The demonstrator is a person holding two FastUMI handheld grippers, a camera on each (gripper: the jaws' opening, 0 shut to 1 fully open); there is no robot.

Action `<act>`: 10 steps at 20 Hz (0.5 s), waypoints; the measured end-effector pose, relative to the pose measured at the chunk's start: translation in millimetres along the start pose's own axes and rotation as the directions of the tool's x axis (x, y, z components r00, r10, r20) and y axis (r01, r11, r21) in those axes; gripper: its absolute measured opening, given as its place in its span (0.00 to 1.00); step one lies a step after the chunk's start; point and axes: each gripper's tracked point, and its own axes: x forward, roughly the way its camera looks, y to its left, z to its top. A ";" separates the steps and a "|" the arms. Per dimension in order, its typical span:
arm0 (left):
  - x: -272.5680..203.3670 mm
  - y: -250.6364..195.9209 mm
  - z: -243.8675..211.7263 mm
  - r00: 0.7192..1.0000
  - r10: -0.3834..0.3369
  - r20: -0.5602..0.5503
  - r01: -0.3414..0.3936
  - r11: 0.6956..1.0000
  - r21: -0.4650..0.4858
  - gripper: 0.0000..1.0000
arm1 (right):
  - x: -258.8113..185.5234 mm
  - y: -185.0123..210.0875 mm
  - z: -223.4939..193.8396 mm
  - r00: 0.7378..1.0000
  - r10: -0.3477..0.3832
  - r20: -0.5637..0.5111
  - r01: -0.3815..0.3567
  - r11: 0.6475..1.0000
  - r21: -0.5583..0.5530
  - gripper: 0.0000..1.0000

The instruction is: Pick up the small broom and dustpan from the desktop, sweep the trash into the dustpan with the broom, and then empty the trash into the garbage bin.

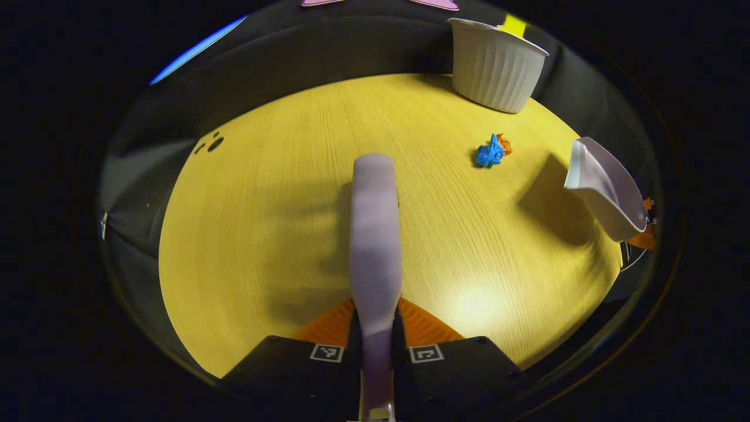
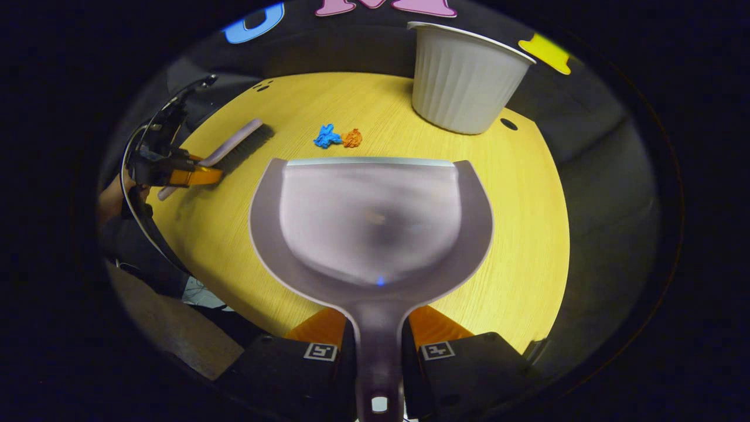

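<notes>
Our left gripper (image 1: 375, 337) clamped the broom (image 1: 375, 234) by its handle; our right gripper (image 2: 378, 346) pinched the dustpan (image 2: 372, 223), its lip facing the trash (image 2: 338, 137), ready for sweeping. The garbage bin (image 2: 463, 79) stood just beyond the trash.

The left gripper (image 1: 375, 328) is clamped with both fingers pressed against the handle of the pale lilac plastic broom (image 1: 374, 234), which juts straight ahead from between them. The right gripper (image 2: 378, 346) is likewise closed on the narrow handle of the pale lilac plastic dustpan (image 2: 375, 228), held level in front of it. In the right gripper view, the left gripper sits far off to the side, with a hand (image 2: 111, 199) behind it.
</notes>
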 end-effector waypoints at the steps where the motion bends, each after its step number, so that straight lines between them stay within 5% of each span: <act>1: -1.2 -1.2 14.1 1.000 -0.002 0.019 0.002 1.000 0.018 0.26 | 1.9 -0.5 3.1 1.000 0.005 -0.014 -0.006 1.000 -0.027 0.37; 6: 0.8 -18.1 80.0 0.995 -0.040 0.086 0.035 0.997 0.068 0.24 | 5.5 -6.9 8.0 0.996 0.006 -0.090 -0.021 0.987 -0.158 0.37; 10: 15.7 -38.5 112.2 0.994 -0.063 0.088 0.047 0.983 0.175 0.25 | 11.4 -7.5 5.7 0.987 0.018 -0.159 -0.044 0.986 -0.159 0.37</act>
